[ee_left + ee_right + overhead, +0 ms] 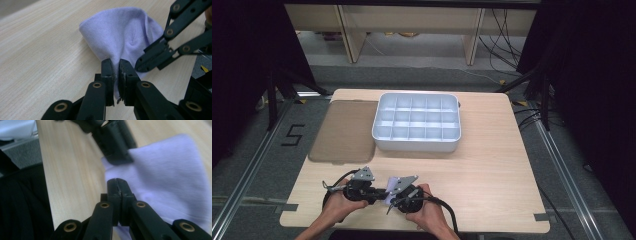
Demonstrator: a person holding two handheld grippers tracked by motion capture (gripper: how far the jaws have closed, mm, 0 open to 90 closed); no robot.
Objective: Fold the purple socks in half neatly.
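Near the front edge of the wooden table (482,175), the left gripper (115,65) is pinching a fold of a pale lilac cloth (120,37), its two black jaws pressed almost together with a thin strip of fabric running down between them. Just beside it, the right gripper (117,185) is closing its jaws fully together at the edge of the same cloth (170,180); whether any fabric is actually caught between them cannot be told. In the left gripper view the right gripper's tips (147,62) are reaching in from the right and touching the cloth, which is bunching up into a rounded peak above the tabletop. From the high view, the person's left hand (343,202) and right hand (428,210) are holding the two grippers close together, jaws pointing toward each other, with the small cloth (388,196) showing between them. Farther back on the table, well apart from the hands, a white compartment tray (417,142) divided into a grid of cells is sitting, and a flat grey-brown lid (343,131) is lying just beside its left side.
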